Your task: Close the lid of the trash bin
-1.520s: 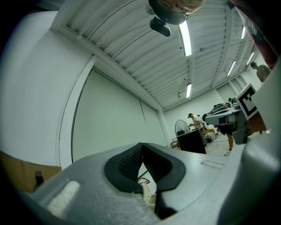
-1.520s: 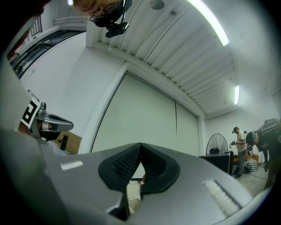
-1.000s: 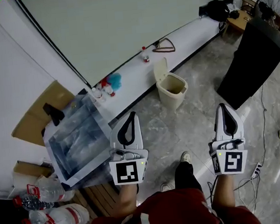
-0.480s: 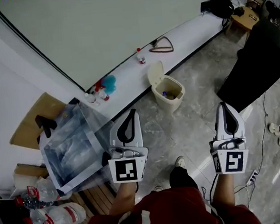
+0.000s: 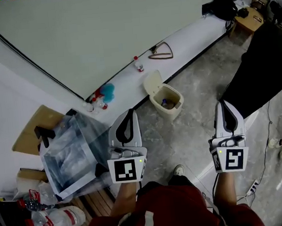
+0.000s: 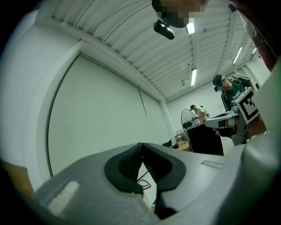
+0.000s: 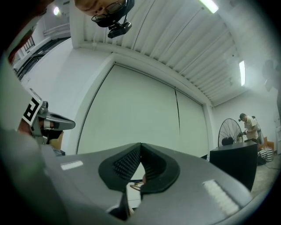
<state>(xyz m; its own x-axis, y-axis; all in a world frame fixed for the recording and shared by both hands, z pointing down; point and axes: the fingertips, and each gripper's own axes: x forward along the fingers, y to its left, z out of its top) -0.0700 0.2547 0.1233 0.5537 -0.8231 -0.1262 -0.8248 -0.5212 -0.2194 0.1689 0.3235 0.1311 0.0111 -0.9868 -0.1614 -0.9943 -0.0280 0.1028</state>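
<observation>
Both grippers are held level in front of the body, well apart from each other. The left gripper (image 5: 129, 112) has its jaws pressed together on nothing, and the right gripper (image 5: 223, 103) is likewise closed and empty. The trash bin (image 5: 165, 101), cream-coloured, stands on the grey floor (image 5: 197, 129) just beside the front edge of the white ledge (image 5: 128, 84), ahead and between the two grippers. Its lid (image 5: 151, 82) is up and tilts back toward the ledge, and some small dark litter shows inside. Only bare floor lies between grippers and bin. On the ledge are a red-capped bottle (image 5: 137, 64), a wire hanger (image 5: 161, 53) and a blue fluffy item (image 5: 107, 91). A clear plastic crate (image 5: 68, 152) sits just left of the left gripper, with empty bottles (image 5: 52, 220) near the floor's lower left corner. A black panel (image 5: 261, 73) stands right of the bin, near the right gripper.
</observation>
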